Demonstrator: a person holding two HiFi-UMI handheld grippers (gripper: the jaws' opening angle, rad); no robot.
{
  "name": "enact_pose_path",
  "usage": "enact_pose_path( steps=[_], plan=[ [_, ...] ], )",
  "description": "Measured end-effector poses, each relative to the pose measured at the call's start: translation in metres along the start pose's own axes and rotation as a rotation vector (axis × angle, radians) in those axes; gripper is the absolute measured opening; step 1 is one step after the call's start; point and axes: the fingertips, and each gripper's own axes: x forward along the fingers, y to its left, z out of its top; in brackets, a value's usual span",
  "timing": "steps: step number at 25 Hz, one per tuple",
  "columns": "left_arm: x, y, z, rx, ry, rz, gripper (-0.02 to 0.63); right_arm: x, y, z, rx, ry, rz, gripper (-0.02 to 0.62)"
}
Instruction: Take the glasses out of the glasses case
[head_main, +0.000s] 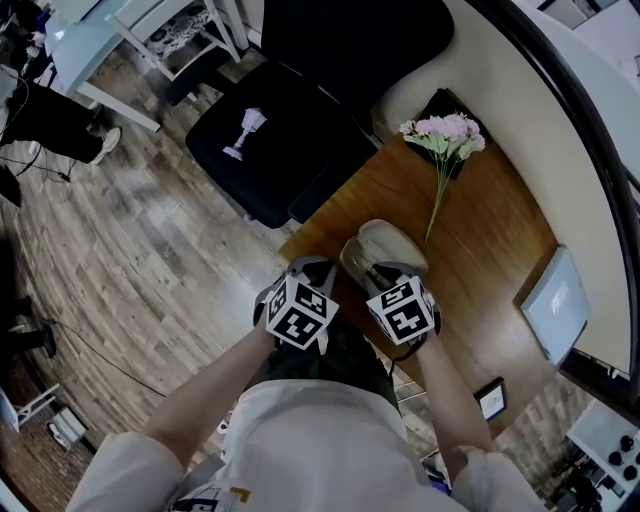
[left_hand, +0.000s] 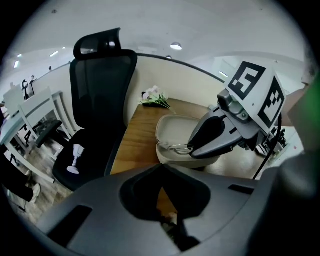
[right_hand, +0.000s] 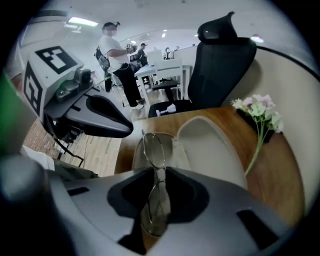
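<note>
Glasses pinched in right hand-held gripper over open case, left hand-held gripper pressed together

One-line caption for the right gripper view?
Right gripper pinches the glasses at the bridge, over the open case on the wooden table.

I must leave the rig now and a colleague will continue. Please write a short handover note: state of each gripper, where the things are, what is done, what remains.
Left gripper: tongs shut, empty, beside the glasses case, apparently not touching it.
Right gripper: tongs shut on the glasses near the bridge.
Things: the case lies open on the wooden table, with the glasses over its lower half.
Done: case open, glasses gripped.
Left: lift the glasses clear of the case.
</note>
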Motion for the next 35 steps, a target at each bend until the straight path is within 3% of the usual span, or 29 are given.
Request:
enact_pose_path(
  steps=[8,21,35],
  plan=[
    [-0.058,0.011,0.035,0.001,-0.087,0.064,0.003,-0.077,-0.012,0.065,0.035,-0.216,-0.055,0.08],
    [-0.174,0.031,0.14,0.057,-0.353,0.196,0.003,-0.243,0.0,0.165,-0.034,-0.587,-0.211,0.078],
    [-0.303,0.015,0.222,0.167,-0.639,0.302,0.003,-0.392,0.03,0.202,-0.035,-0.942,-0.31,0.08]
  ],
)
